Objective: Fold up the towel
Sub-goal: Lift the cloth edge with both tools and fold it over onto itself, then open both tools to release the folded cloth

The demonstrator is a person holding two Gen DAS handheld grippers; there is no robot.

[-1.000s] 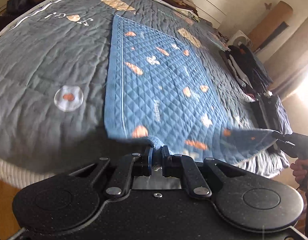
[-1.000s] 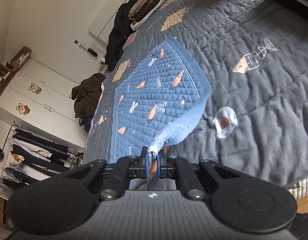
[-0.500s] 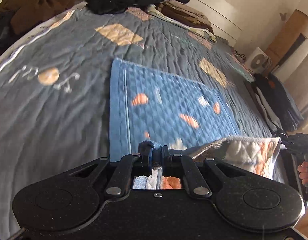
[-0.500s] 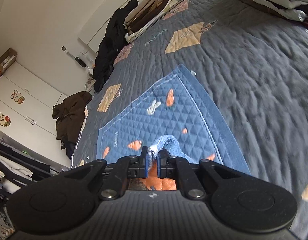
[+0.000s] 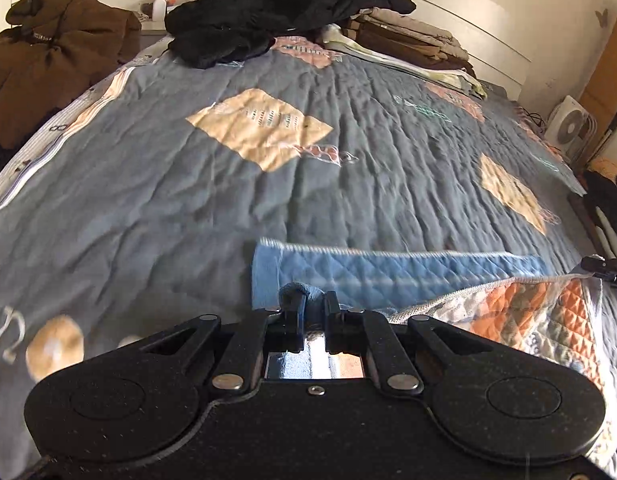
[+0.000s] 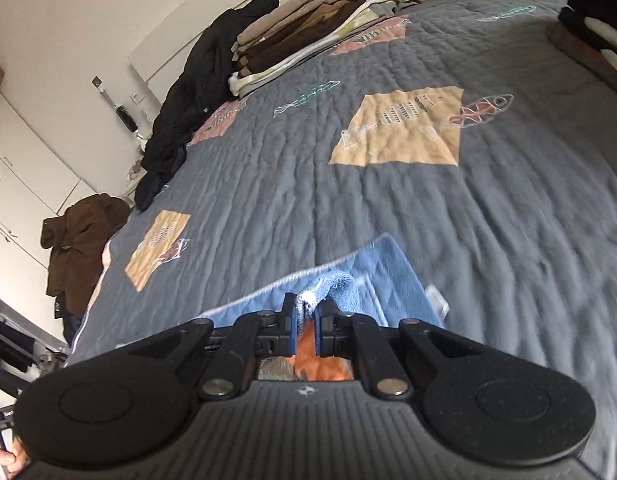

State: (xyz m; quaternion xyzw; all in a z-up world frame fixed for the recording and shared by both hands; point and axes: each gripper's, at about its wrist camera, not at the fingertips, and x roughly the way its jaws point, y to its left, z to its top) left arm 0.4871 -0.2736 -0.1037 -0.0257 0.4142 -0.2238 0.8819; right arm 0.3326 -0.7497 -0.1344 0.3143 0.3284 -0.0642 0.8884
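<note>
Your left claw (image 5: 311, 307) is pinching a bunched blue corner of the towel (image 5: 396, 274), its two fingers pressed onto the cloth. Your right claw (image 6: 305, 314) grips another corner the same way, with a tuft of blue terry and a white hem caught between its blue pads (image 6: 293, 328).

The towel lies on the bed (image 5: 188, 184), on the grey quilt with tan patches and fish outlines. In the left wrist view a strip of its quilted blue face lies flat just beyond the claw. To the right of that, a lifted edge shows the orange and grey patterned underside, running out to the right claw at the frame's edge.

At the far end of the bed sit a black jacket (image 5: 276, 8) and a stack of folded clothes (image 6: 316, 28). A brown garment (image 5: 48, 52) lies beside the bed.
</note>
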